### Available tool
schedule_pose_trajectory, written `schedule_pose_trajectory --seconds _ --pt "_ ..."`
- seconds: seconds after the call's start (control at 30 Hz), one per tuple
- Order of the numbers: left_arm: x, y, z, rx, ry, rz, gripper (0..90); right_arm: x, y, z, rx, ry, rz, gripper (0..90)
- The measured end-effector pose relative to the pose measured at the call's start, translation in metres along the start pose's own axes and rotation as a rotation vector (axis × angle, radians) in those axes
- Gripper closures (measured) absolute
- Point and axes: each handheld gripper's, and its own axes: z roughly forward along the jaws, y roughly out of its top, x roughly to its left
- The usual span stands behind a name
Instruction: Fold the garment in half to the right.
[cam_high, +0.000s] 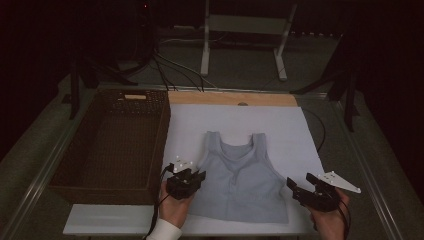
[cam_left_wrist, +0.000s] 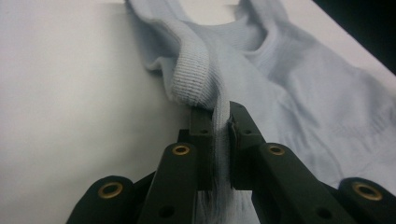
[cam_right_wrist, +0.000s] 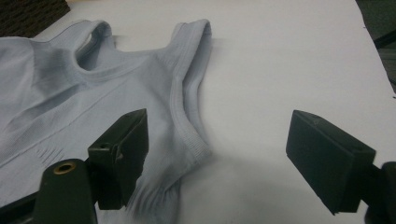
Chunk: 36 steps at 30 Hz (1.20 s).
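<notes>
My left gripper pinches the vest's left edge on the board; my right gripper sits at its right; basket lies left.

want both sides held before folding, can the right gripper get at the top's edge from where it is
Probably yes: the right gripper is open right at the top's armhole edge, one jaw over the fabric, nothing between them.

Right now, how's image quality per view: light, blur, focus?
High view: dim, room black behind, white board brightest. Left gripper view: the left gripper is sharp where it pinches the vest, far cloth soft. Right gripper view: right gripper blurred, its shadow on the board.
</notes>
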Motion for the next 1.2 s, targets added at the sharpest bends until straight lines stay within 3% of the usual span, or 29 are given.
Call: schedule_pose_trajectory --seconds 0.57,1.2 --pt "-0.028 0.016 0.008 -0.018 -0.086 0.034 83.1 0.001 0.0 0.0 -0.005 0.013 -0.012 21.5" --pt "-0.062 0.025 0.021 -0.013 -0.176 0.116 83.1 0.002 0.0 0.0 -0.017 0.016 -0.024 20.4"
